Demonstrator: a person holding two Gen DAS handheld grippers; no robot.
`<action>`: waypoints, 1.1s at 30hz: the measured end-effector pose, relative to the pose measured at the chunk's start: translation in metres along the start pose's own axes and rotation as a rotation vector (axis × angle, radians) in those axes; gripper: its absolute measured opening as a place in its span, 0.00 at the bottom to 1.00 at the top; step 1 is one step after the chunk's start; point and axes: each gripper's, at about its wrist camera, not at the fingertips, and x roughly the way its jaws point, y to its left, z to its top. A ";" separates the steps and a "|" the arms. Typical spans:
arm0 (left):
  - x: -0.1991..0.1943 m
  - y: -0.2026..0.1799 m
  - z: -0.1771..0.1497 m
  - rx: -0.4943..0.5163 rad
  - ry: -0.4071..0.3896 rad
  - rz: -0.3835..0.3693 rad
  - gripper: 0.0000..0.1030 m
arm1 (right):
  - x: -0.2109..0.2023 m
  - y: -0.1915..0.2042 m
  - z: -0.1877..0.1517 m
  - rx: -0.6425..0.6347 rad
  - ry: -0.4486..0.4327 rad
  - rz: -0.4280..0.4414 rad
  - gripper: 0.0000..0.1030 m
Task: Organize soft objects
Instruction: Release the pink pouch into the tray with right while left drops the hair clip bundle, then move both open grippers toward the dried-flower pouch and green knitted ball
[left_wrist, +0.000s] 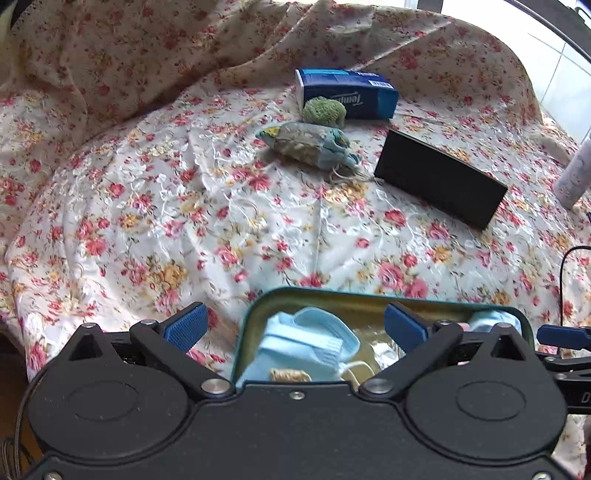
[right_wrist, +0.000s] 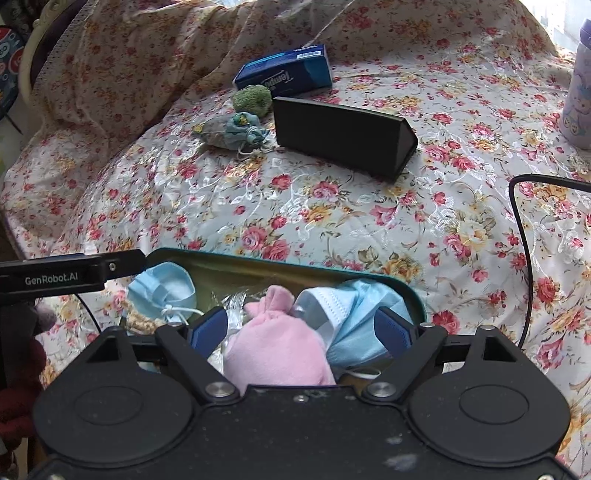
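An open teal tin (right_wrist: 258, 260) lies on the flowered cloth close in front of both grippers. Inside it are light blue face masks (right_wrist: 362, 317) and a pink soft pouch (right_wrist: 277, 347). My right gripper (right_wrist: 300, 331) stands open over the tin, the pink pouch resting between its fingers with a gap at the right pad. In the left wrist view my left gripper (left_wrist: 294, 326) is open over the tin's (left_wrist: 332, 293) left end, above a folded mask (left_wrist: 306, 343), holding nothing. Farther back lie a green fuzzy ball (left_wrist: 324, 110) and a drawstring pouch (left_wrist: 314, 146).
A blue tissue pack (left_wrist: 347, 92) and a black triangular case (left_wrist: 439, 181) lie behind the soft things. A printed bottle (right_wrist: 576, 96) stands at the far right. A black cable (right_wrist: 517, 221) loops over the cloth on the right. Bunched floral fabric (left_wrist: 129, 55) rises at the back left.
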 end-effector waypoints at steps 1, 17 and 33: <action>0.001 0.001 0.002 0.001 0.003 -0.003 0.96 | 0.001 -0.001 0.002 0.006 -0.001 0.000 0.84; 0.033 0.013 0.058 0.002 -0.055 0.038 0.96 | 0.022 -0.009 0.053 0.041 -0.032 -0.021 0.89; 0.111 0.007 0.118 0.110 -0.067 -0.003 0.96 | 0.059 -0.006 0.141 0.022 -0.090 -0.067 0.89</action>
